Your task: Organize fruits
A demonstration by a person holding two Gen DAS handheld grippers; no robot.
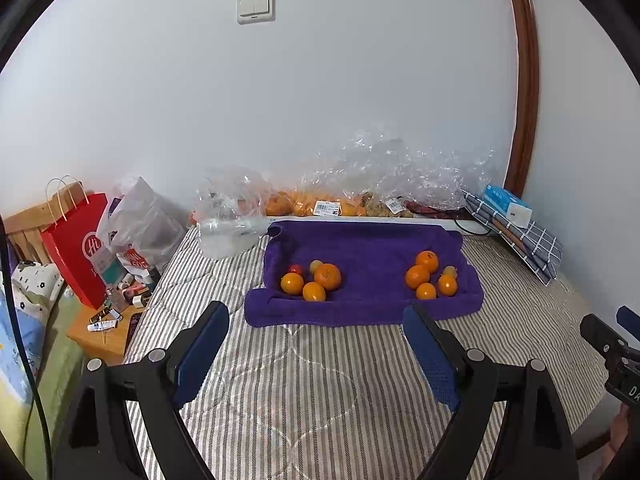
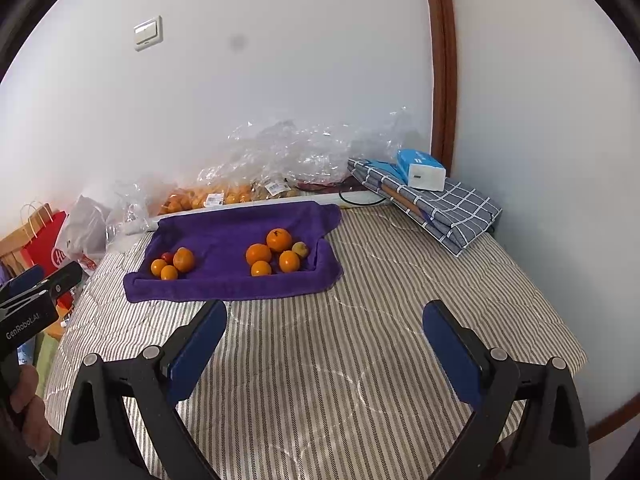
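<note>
The purple towel (image 1: 368, 248) is soft, matt terry cloth. The oranges (image 1: 327, 276) on it have glossy, slightly dimpled skin. Behind the towel, clear plastic bags (image 1: 400, 172) look crinkled and shiny. Under it, the striped bedcover (image 1: 340, 380) is matt quilted cloth.

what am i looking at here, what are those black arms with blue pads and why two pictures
Each picture comes from a camera mounted on a hand-held two-finger gripper, looking forward along its fingers. One shows the left gripper, the other the right gripper; both are open and hold nothing. They hover over a grey striped quilted mattress. On it lies a purple folded towel carrying two clusters of small orange round fruits, a left group and a right group. Clear plastic bags of fruit sit by the wall.
</note>
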